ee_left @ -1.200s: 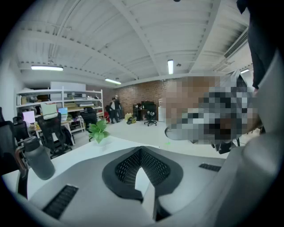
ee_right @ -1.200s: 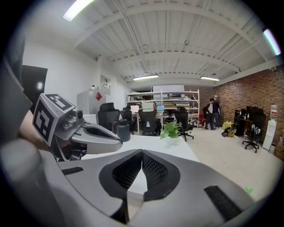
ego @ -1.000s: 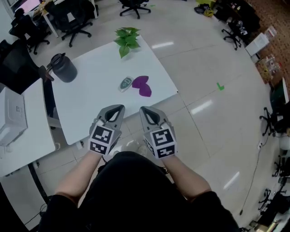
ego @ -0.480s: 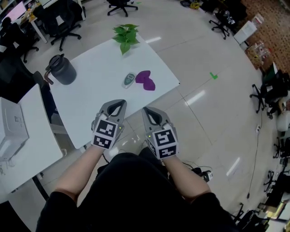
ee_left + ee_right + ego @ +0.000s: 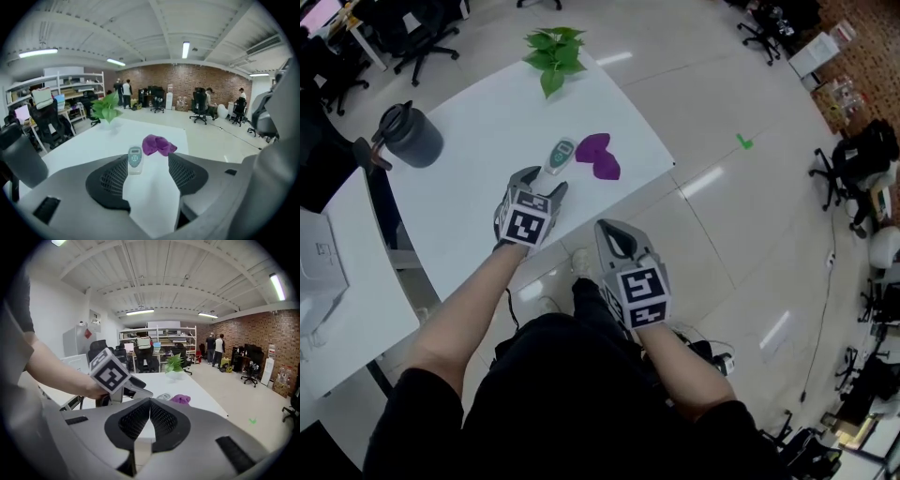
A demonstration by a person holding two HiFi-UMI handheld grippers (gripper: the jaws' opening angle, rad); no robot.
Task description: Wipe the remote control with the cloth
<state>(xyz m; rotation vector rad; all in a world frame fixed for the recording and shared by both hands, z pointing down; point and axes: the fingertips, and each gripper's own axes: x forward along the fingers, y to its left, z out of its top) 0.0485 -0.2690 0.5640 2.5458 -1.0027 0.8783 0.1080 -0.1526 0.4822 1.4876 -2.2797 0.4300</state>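
A grey-green remote control point(image 5: 559, 155) point(image 5: 134, 160) lies on the white table point(image 5: 469, 216), with a crumpled purple cloth point(image 5: 598, 155) point(image 5: 158, 144) right beside it. My left gripper point(image 5: 546, 181) point(image 5: 149, 161) is over the table just short of the remote's near end. Its jaws are opening and nothing is between them. My right gripper point(image 5: 614, 232) point(image 5: 150, 402) is shut and empty, held off the table's near edge above the floor. From the right gripper view the remote point(image 5: 164, 396) and cloth point(image 5: 180, 399) show beyond the left gripper point(image 5: 138, 391).
A green plant point(image 5: 553, 47) stands at the table's far end and a dark jug point(image 5: 411, 136) at its left side. A second white table with a white box point(image 5: 319, 272) adjoins on the left. Office chairs point(image 5: 422, 37) stand further back.
My left gripper has reached forward over the table toward the remote and its jaws have parted. The right gripper has stayed about where it was, shut.
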